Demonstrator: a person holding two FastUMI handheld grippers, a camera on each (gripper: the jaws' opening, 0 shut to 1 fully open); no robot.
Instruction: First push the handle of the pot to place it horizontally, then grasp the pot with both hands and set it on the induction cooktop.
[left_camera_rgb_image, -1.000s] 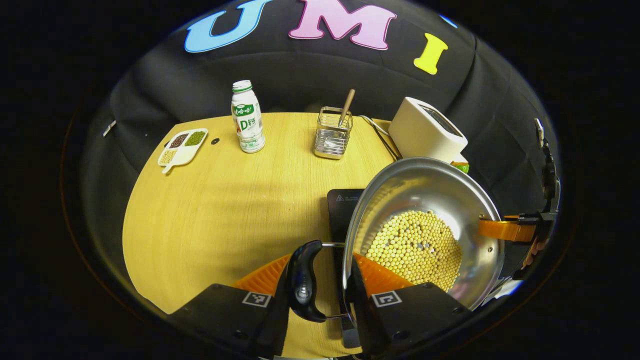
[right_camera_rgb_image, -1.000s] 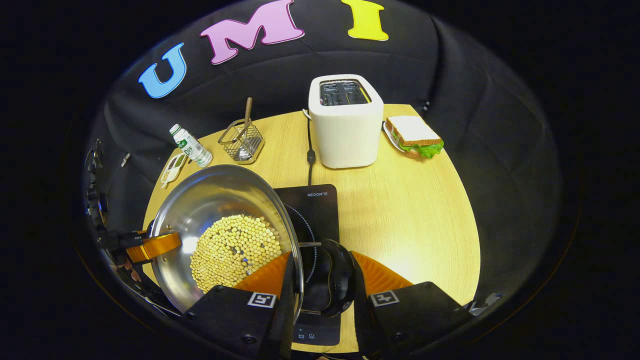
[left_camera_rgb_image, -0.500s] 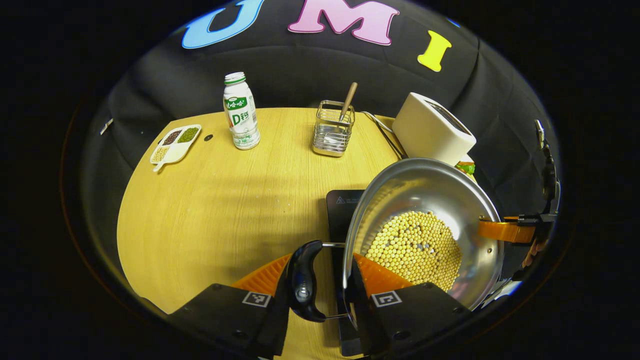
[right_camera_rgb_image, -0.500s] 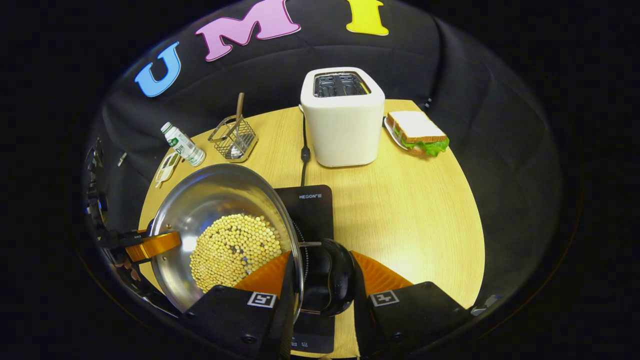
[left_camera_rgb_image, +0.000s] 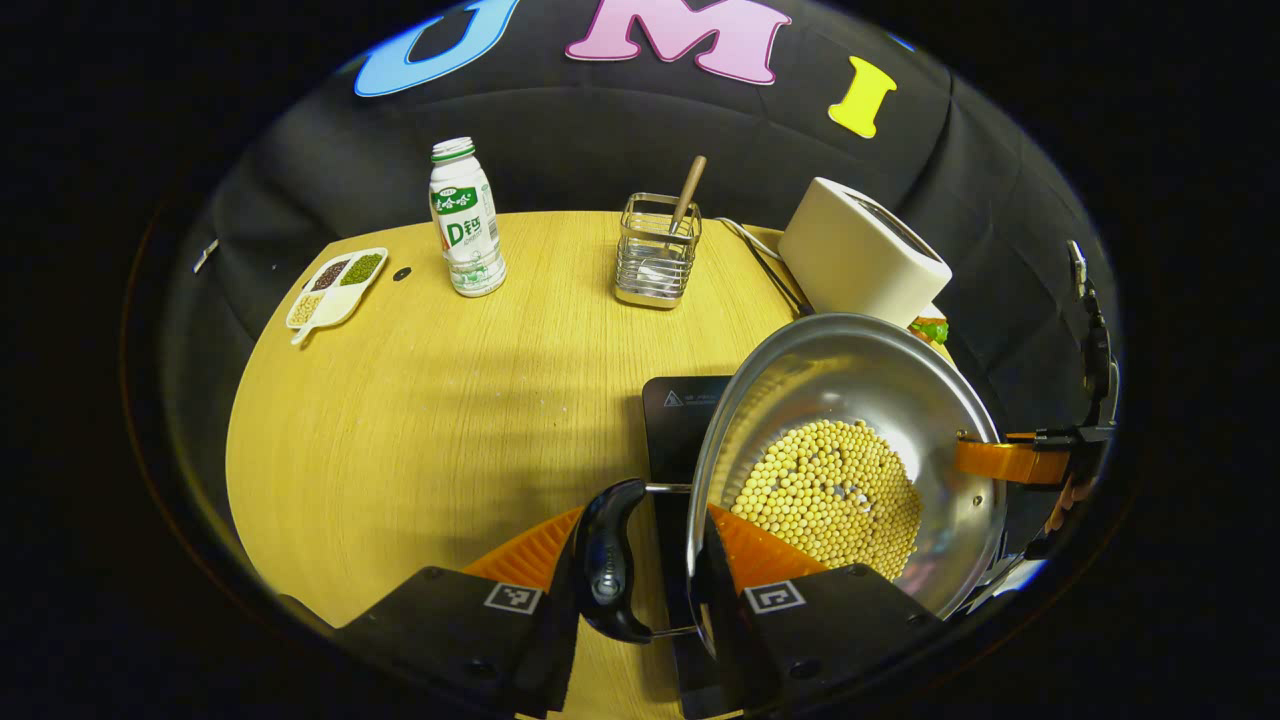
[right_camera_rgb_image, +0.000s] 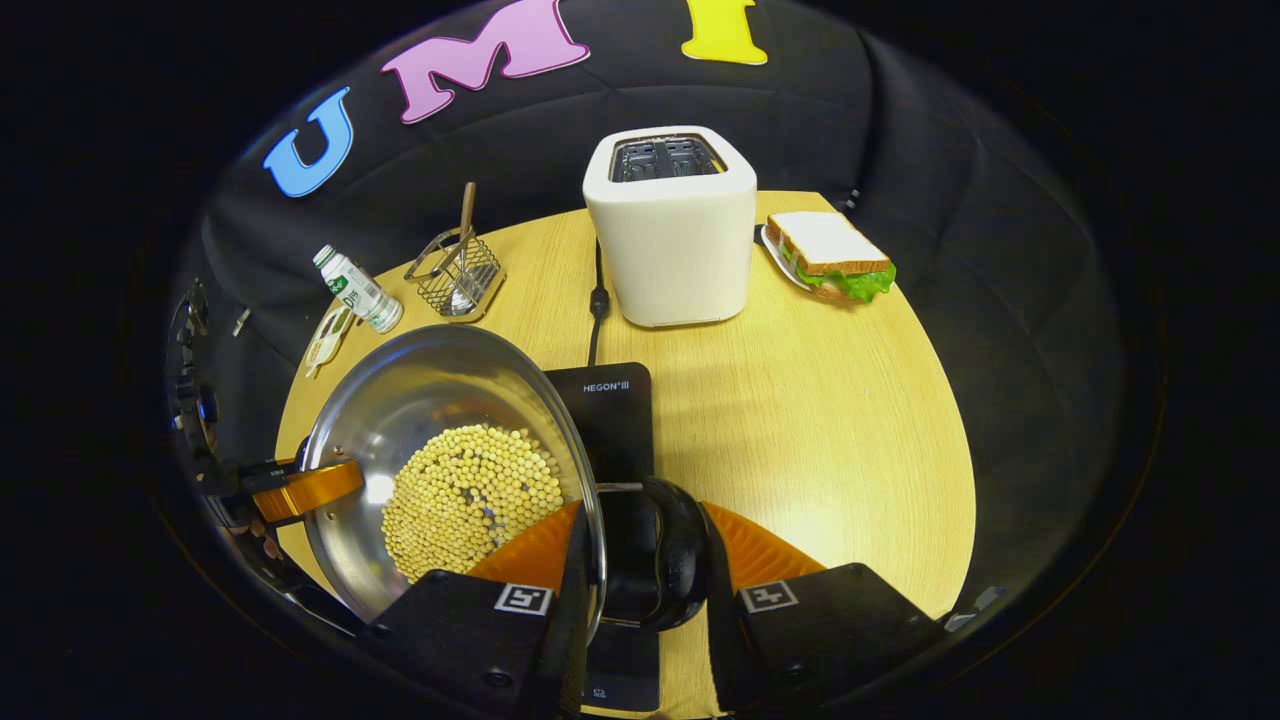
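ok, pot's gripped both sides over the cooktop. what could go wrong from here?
1. The pot holds loose soybeans; uneven lowering by the left gripper and right gripper could spill them.
2. The induction cooktop sits partly under the pot, so it may land off-centre.

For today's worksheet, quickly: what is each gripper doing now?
Left gripper: closed on the pot's left handle.
Right gripper: closed on its right handle.
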